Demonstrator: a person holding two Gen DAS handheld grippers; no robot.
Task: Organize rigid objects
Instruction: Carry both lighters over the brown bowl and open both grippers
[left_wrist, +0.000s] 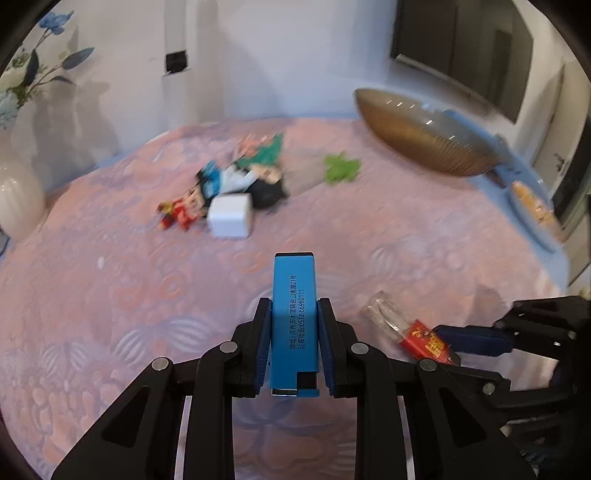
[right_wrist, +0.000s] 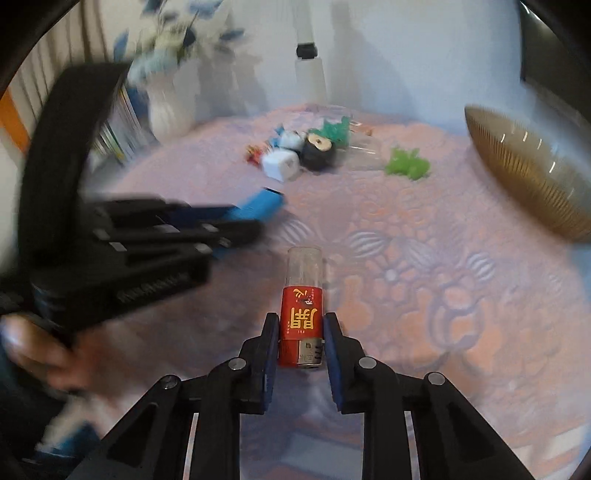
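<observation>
The left gripper (left_wrist: 294, 321) is clenched on a blue lighter (left_wrist: 294, 325), which is gripped by its flanks with the striker end nearest the camera and the base pointing away toward twelve o'clock. The right gripper (right_wrist: 301, 339) is likewise closed on a red lighter (right_wrist: 302, 314) with a clear lower half, held lengthwise so that the see-through end juts out ahead of the pads. Each lighter is pinched across its narrow sides — probably because the flat faces give the pads a sure seat and keep the body in line with the fingers.

In the left wrist view the right gripper and its red lighter are seen at four o'clock, close by; in the right wrist view the left gripper is seen blurred at nine o'clock, with a hand (right_wrist: 44, 354) behind it. The two lighters are thus carried side by side above the pink patterned tablecloth (left_wrist: 110, 295), neither resting on it.

Farther out, at about eleven o'clock in the left wrist view, a small heap is left on the cloth: a white cube (left_wrist: 231, 218), toy figures (left_wrist: 184, 210) and a dark round piece (left_wrist: 267, 192), touching one another. A green toy (left_wrist: 341, 168) lies apart at one o'clock. A ribbed gold bowl (left_wrist: 424, 133) sits at two o'clock near the table's edge — judged the likely place for the gathered items, though that cannot be confirmed. A white vase (left_wrist: 18, 199) stands at nine o'clock.
</observation>
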